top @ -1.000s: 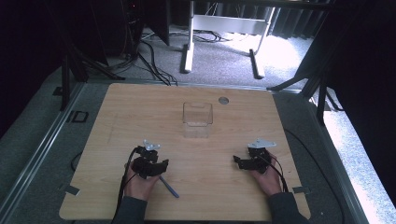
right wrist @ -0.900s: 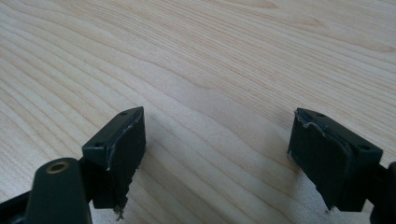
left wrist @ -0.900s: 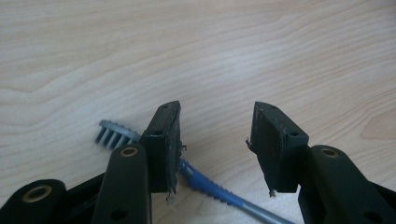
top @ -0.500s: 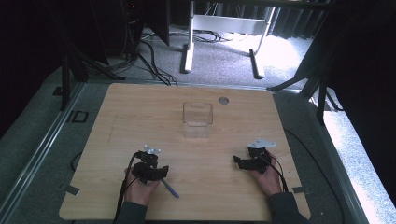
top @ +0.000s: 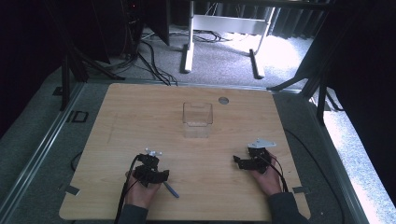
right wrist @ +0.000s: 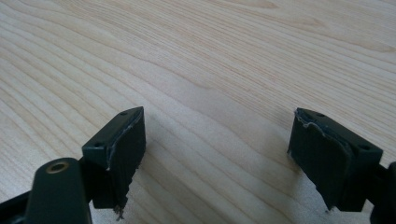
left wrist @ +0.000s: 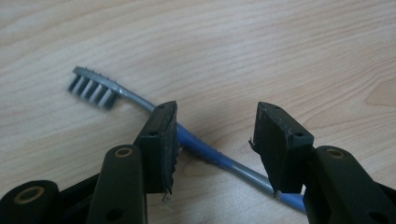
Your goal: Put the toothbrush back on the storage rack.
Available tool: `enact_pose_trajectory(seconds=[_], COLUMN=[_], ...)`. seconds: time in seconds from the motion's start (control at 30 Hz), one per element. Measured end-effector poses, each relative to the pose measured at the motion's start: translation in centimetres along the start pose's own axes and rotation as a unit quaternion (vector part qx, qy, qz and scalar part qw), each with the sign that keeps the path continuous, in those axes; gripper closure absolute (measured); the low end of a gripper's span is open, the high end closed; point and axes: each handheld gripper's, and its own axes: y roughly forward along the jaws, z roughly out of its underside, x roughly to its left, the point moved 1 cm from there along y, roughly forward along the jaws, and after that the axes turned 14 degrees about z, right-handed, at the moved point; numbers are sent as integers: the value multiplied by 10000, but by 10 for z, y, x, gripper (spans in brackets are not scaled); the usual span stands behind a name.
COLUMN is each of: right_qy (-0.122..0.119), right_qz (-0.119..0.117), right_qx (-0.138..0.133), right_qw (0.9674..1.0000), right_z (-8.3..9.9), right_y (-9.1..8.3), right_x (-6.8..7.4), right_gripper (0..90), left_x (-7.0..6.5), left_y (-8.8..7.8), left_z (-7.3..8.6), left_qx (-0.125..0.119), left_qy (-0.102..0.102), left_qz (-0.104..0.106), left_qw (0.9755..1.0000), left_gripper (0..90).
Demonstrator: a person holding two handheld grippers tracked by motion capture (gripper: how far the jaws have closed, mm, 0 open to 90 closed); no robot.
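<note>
My left gripper (left wrist: 212, 144) has just been opening over the blue-and-grey plastic toothbrush (left wrist: 201, 147) near the wooden table's (top: 140, 116) front edge, pads not touching it.

Bright daylight from top right; dark edges; close views sharp.

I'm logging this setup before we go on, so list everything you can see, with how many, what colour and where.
toothbrush: one, blue and grey handle, grey bristles, lying flat on the table between the left gripper's open jaws, no pad pressing on it
clear container: one, see-through, empty, middle of the table toward the far edge
round grommet: one, grey, set in the table near the far edge
table: one, light wood
floor cables: several, black, on the grey carpet beyond the table
left gripper: one, black, near left, jaws have just been opening
right gripper: one, black, near right, open over bare wood
hands: two, at the near edge
</note>
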Motion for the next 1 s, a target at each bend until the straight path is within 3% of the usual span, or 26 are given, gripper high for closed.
enact_pose_trajectory(seconds=[0.6,1.0], right_qy=[8,6], right_qz=[-2,-3], right_qx=[7,4], right_qw=[10000,10000], right_z=[0,0], right_y=[0,0], right_x=[0,0], right_gripper=[186,186], left_x=[-1,-5], left_y=[5,12], left_z=[4,4], left_qx=[177,375], left_qy=[-65,41], left_qz=[-50,-252], left_qw=[9998,9990], left_gripper=[495,541])
